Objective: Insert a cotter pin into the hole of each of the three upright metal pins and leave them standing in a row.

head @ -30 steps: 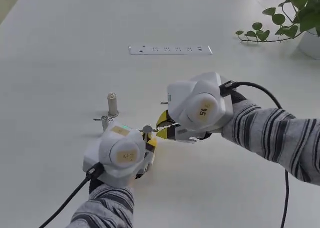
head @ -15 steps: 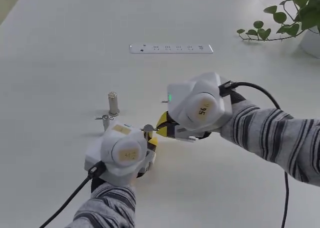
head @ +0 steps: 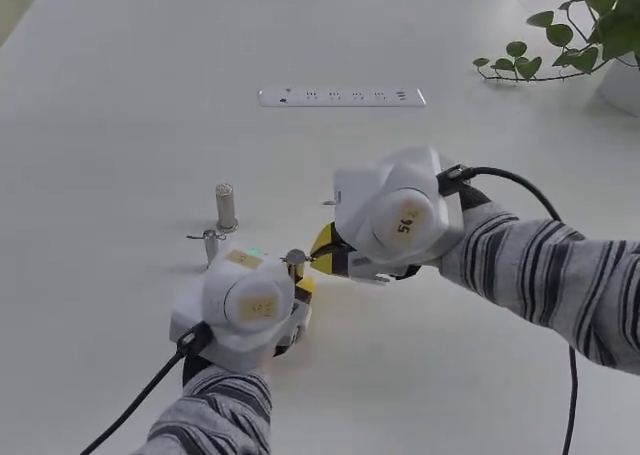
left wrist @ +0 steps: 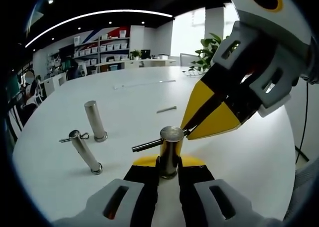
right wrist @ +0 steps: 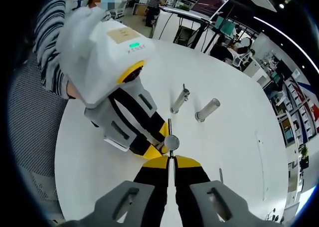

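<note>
Cotter pin (left wrist: 147,145) lies level through the hole of the upright metal pin (left wrist: 170,148), its long axis running straight back into my right tongs (right wrist: 171,161), pinched shut on its tail; my left tongs (left wrist: 168,171) clamp that pin's foot; on the white table (head: 120,95) beside stand a pinned pin (left wrist: 84,151) and a bare pin (left wrist: 94,119); power strip (head: 342,98) beyond.

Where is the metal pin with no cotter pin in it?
Head view, left of centre: the bare pin stands just beyond the fitted pin.

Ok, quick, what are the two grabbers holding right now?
Left gripper: shut on the metal pin.
Right gripper: shut on the cotter pin.
</note>
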`<action>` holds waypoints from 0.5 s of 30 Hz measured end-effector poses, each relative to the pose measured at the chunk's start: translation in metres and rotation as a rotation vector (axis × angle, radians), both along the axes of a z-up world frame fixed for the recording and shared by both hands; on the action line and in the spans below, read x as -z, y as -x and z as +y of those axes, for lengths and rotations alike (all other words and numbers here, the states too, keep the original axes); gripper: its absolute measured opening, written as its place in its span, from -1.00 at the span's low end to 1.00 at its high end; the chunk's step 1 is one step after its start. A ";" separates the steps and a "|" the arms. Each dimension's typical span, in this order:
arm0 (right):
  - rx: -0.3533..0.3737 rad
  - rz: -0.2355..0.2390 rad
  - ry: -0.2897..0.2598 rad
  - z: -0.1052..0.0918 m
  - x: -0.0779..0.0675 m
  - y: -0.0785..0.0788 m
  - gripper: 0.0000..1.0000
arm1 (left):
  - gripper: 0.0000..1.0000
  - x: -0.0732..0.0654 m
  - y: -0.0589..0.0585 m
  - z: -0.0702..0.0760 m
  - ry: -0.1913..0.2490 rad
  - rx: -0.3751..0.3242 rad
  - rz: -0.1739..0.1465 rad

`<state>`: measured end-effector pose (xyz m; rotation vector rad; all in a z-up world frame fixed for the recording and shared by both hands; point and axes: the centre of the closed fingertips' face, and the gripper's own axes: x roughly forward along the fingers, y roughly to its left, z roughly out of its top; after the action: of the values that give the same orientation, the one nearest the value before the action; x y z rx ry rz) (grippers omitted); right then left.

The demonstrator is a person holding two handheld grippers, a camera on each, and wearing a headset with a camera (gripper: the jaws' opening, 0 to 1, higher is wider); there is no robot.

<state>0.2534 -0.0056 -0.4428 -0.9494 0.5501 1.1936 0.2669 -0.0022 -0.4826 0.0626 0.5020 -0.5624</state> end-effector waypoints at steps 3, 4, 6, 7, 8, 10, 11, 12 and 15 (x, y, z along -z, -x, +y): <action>0.001 -0.001 -0.006 0.001 0.000 0.000 -1.00 | -0.69 0.003 0.000 0.003 -0.010 -0.010 0.008; 0.007 0.000 -0.011 0.001 0.000 -0.001 -0.99 | -0.63 0.003 0.000 0.004 -0.013 -0.010 0.010; 0.014 0.006 -0.018 0.001 0.000 -0.001 -0.87 | -0.57 0.003 0.002 0.004 -0.019 0.004 0.011; 0.024 0.023 -0.032 0.002 0.000 0.000 -0.84 | -0.54 0.002 0.003 0.005 -0.025 0.020 0.007; 0.031 0.034 -0.045 0.003 -0.001 0.000 -0.80 | -0.51 0.000 0.004 0.005 -0.023 0.024 0.007; 0.056 0.072 -0.077 0.006 -0.002 0.001 -0.74 | -0.41 -0.003 0.006 0.007 -0.024 0.037 0.005; 0.061 0.088 -0.095 0.008 -0.003 0.002 -0.70 | -0.36 -0.004 0.006 0.007 -0.022 0.046 0.001; 0.068 0.096 -0.108 0.010 -0.004 0.001 -0.70 | -0.32 -0.005 0.007 0.008 -0.021 0.053 0.002; 0.103 0.141 -0.138 0.013 -0.002 0.001 -0.68 | -0.23 -0.009 0.010 0.011 -0.007 0.063 0.003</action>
<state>0.2526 0.0077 -0.4405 -0.7154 0.6131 1.1955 0.2572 0.0086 -0.4741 0.0844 0.5063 -0.6222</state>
